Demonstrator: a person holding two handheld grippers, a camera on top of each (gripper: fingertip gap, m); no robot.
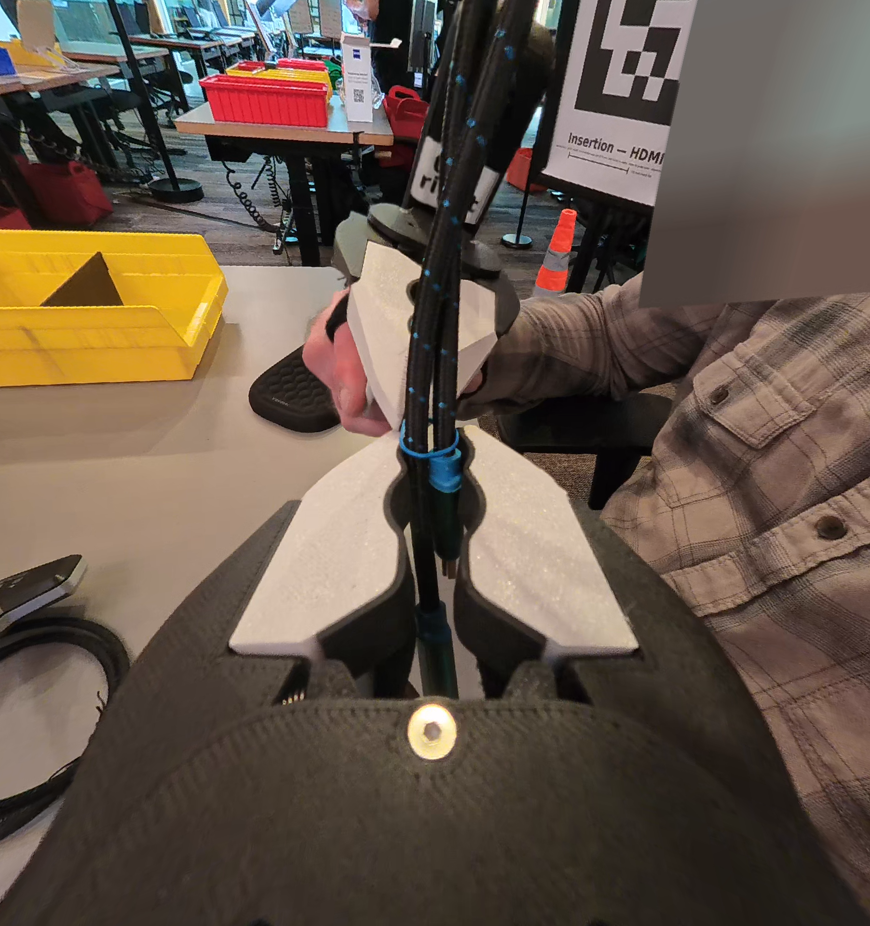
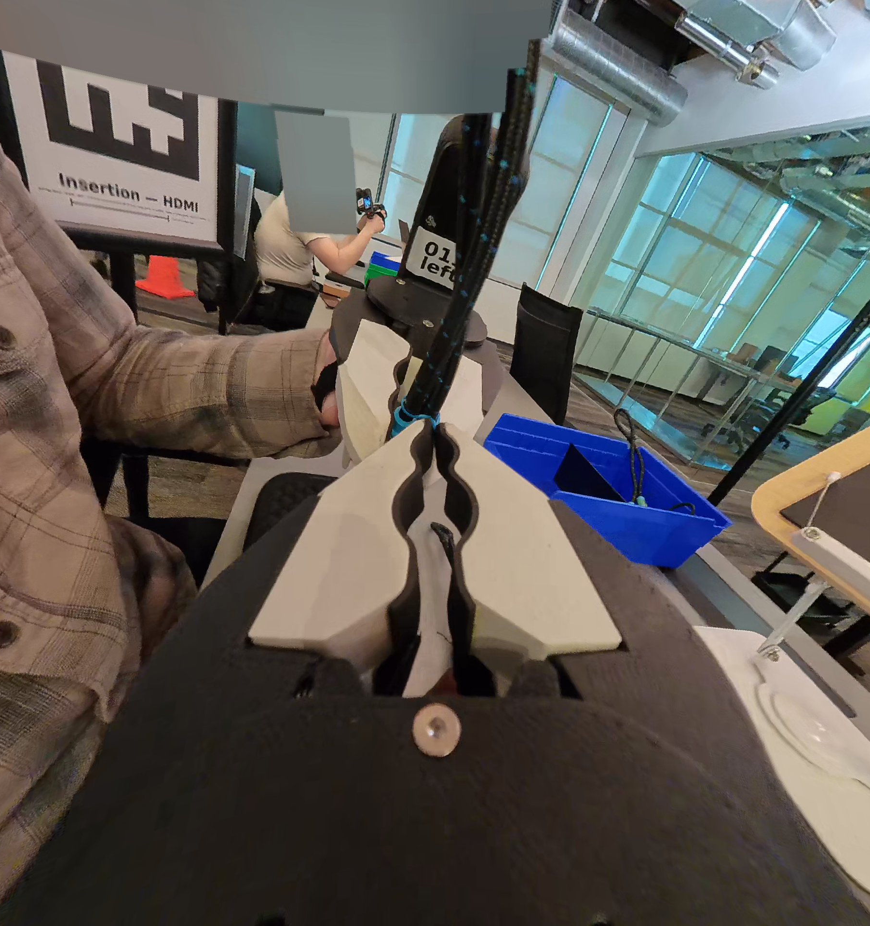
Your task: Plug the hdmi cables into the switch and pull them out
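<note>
A bundle of black braided HDMI cable with blue flecks stands upright, bound by a thin blue tie. My left gripper is shut on the bundle, and its pads press the cable and a plug with a blue collar. A second plug hangs lower between the fingers. My right gripper faces it tip to tip and is shut on the blue tie. The left gripper and the cable also show in the right wrist view. The right gripper's white fingers show behind the cable in the left wrist view.
A yellow bin and a black wrist rest lie on the grey table. A flat dark device and a coiled black cable lie at the near left. A blue bin holds another cable. A person's plaid sleeve is close by. Less than 4 cm separates the two grippers' tips.
</note>
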